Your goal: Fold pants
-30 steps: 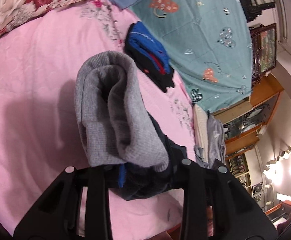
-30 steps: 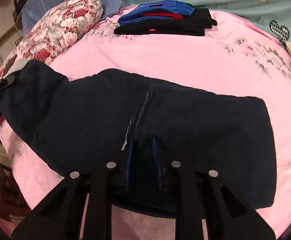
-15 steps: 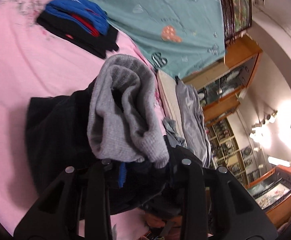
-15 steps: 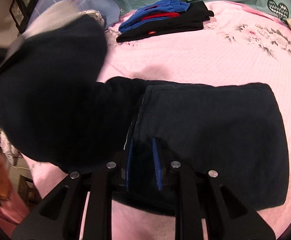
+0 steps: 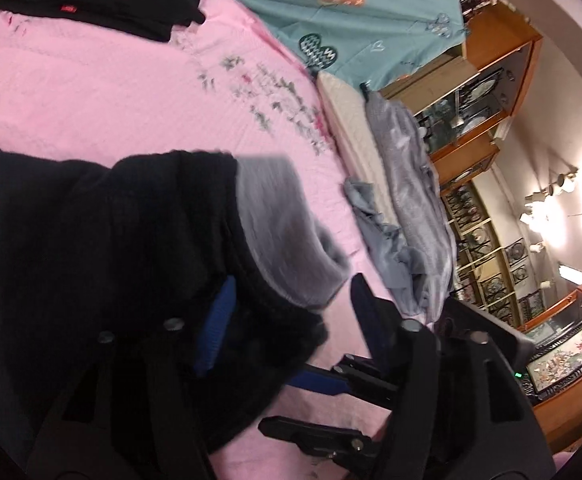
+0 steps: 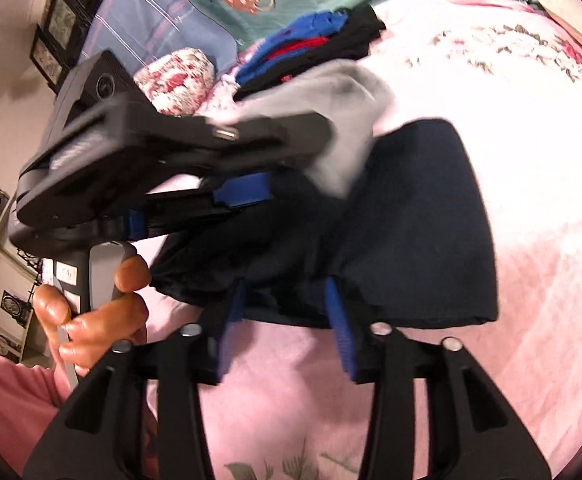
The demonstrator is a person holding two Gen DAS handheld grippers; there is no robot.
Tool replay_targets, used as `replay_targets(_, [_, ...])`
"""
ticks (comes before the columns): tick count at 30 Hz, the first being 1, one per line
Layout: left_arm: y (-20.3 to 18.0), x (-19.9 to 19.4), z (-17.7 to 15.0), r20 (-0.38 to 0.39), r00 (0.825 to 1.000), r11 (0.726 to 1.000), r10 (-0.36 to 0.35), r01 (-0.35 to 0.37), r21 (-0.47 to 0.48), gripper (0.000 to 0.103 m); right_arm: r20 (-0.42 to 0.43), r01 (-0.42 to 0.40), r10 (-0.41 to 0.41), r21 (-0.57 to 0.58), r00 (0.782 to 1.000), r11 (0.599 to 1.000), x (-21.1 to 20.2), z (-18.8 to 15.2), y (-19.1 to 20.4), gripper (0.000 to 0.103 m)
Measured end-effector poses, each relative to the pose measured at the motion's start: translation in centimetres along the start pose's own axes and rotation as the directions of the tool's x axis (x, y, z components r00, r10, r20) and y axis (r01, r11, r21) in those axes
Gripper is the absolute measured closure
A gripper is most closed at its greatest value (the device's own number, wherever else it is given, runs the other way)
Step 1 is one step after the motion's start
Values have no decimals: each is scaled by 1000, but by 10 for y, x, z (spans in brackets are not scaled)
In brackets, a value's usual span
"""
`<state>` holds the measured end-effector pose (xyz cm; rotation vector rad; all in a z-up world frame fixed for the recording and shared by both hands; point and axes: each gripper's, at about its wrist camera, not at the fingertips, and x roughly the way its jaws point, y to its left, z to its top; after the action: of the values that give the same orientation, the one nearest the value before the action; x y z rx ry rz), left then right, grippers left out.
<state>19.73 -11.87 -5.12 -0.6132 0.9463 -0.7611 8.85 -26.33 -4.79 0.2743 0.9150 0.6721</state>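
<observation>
Pink quilted bed point(image 6: 531, 200) carrying dark navy knit pants point(image 6: 419, 216) with grey lining, soft, limp; left hand-held gripper point(image 5: 291, 300) gaping around the cuff (loosely), right hand-held gripper point(image 6: 287, 320) spreading open at the fold.

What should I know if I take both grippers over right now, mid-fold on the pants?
Left gripper: jaws around the grey cuff; grip unclear through blur.
Right gripper: open, fingers astride the pants' near edge.
Pants: dark, on the pink bed cover, cuff end laid over the other half.
Done: one fold over.
Left to do: let go, square the edges, probably fold again.
</observation>
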Motion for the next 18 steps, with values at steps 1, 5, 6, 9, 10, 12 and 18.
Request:
replay_targets(1, [-5, -10, 1, 25, 1000, 1000, -10, 10, 13, 30, 21, -4, 4, 6, 1000, 1000, -6, 1, -2, 56])
replay_targets(5, [-10, -70, 2, 195, 980, 995, 47, -62, 72, 15, 56, -13, 8, 85, 998, 996, -15, 5, -18, 43])
replay_targets(6, [-6, -85, 1, 235, 969, 993, 78, -97, 70, 13, 59, -16, 10, 108, 998, 994, -15, 7, -23, 43])
replay_targets(9, [15, -122, -8, 300, 940, 983, 162, -179, 30, 12, 75, -38, 23, 202, 997, 979, -12, 13, -40, 42])
replay_targets(10, [25, -133, -12, 313, 929, 978, 198, -209, 0, 12, 77, -59, 42, 235, 996, 970, -10, 16, -44, 42])
replay_targets(12, [43, -150, -21, 323, 911, 966, 255, -251, -54, 12, 78, -70, 51, 257, 996, 964, -7, 20, -47, 42])
replay_targets(18, [71, -174, -42, 322, 898, 954, 299, -270, -131, 12, 61, -61, 47, 255, 997, 965, 15, 46, -42, 42])
